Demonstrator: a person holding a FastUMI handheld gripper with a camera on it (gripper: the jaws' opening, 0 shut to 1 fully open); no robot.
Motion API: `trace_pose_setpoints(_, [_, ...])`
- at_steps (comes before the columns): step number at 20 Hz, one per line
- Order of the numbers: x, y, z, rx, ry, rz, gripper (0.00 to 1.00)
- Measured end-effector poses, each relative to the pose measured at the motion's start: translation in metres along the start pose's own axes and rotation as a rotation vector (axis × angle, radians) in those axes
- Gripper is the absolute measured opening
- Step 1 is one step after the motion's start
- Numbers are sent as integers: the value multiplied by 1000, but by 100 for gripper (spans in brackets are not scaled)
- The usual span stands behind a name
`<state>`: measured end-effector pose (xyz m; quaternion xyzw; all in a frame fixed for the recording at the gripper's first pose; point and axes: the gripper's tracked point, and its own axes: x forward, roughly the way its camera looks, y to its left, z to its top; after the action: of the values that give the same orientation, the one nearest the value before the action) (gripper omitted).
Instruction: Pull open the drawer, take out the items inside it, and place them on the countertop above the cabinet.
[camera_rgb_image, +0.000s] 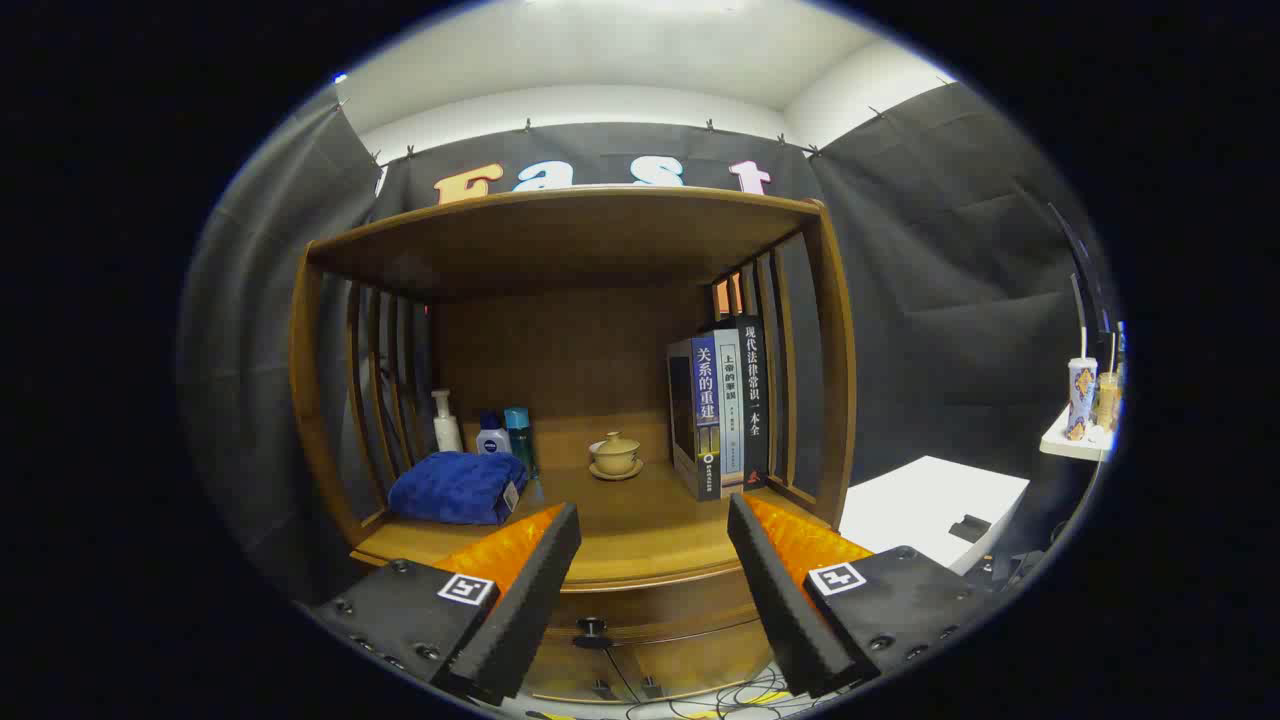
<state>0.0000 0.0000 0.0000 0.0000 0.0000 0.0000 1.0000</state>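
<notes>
I am holding my claw (655, 520) wide apart with nothing between its fingers, which are sitting at the bottom of the frame, left and right of centre. Between them and just below, the drawer (640, 615) is showing its closed wooden front with a small dark knob (592, 628) near the lower middle of the frame. Just above it, the countertop (640, 545) of the cabinet is running across the centre. On it, at the left, a folded blue towel (457, 488) is lying, with three bottles (480, 425) standing behind it against the back panel. In the middle, a small lidded cup on a saucer (615, 455) is resting. To the right of centre, a row of books (720, 415) is standing upright beside the slatted side wall. At the far right, a white table (935, 505) is standing apart from the cabinet.
</notes>
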Motion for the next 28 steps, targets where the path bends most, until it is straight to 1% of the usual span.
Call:
trace_pose_setpoints(17, [-4,3,-4,8,4,5,98])
trace_pose_setpoints(28, [-2,15,-11,12,-5,39,98])
